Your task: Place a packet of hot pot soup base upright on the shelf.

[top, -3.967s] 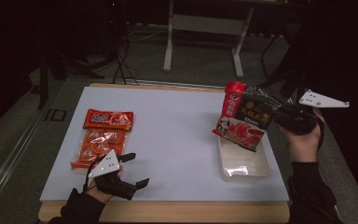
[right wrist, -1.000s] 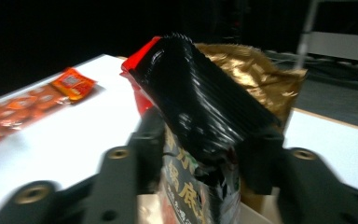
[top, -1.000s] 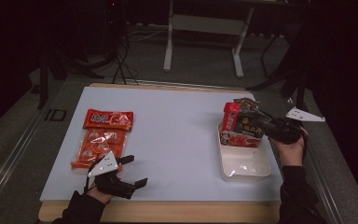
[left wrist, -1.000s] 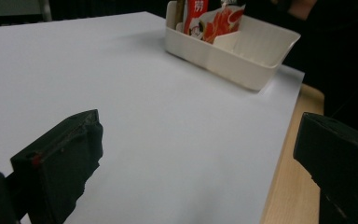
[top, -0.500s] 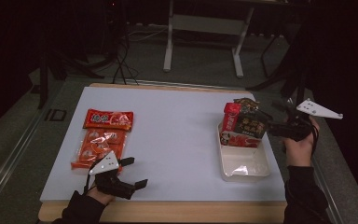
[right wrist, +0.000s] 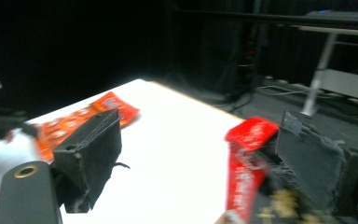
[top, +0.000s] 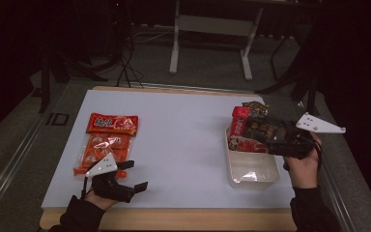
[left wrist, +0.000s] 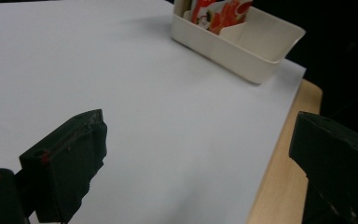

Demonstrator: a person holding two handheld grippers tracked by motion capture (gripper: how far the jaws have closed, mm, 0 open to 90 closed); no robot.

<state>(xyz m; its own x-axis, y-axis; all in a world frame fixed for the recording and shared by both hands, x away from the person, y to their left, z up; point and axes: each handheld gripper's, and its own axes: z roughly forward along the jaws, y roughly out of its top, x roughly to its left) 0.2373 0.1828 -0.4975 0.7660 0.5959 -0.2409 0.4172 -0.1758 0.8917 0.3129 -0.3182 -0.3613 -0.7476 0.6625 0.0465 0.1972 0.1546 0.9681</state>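
A red snack packet [top: 240,126] and a dark brown one [top: 260,127] stand upright at the far end of a white tray [top: 252,181] on the right of the table. My right gripper [top: 266,140] hovers just right of them, pointing left. Its jaws have just opened wide, then eased in slightly. In the right gripper view the red packet [right wrist: 248,158] stands by the right jaw with a broad gap to the left jaw, so the right gripper [right wrist: 200,158] is open. My left gripper [top: 136,175] rests open near the front left, nothing between its jaws [left wrist: 196,154].
Two orange snack packets [top: 112,123] [top: 100,151] lie flat at the left, just beyond the left gripper, and appear blurred in the right gripper view [right wrist: 88,116]. The tray [left wrist: 242,51] has its near half free. The wooden table edge [top: 174,218] runs along the front.
The right gripper lowered the packets into the tray, let go of them, and drew back to the right and upward. The left gripper has stayed where it was.
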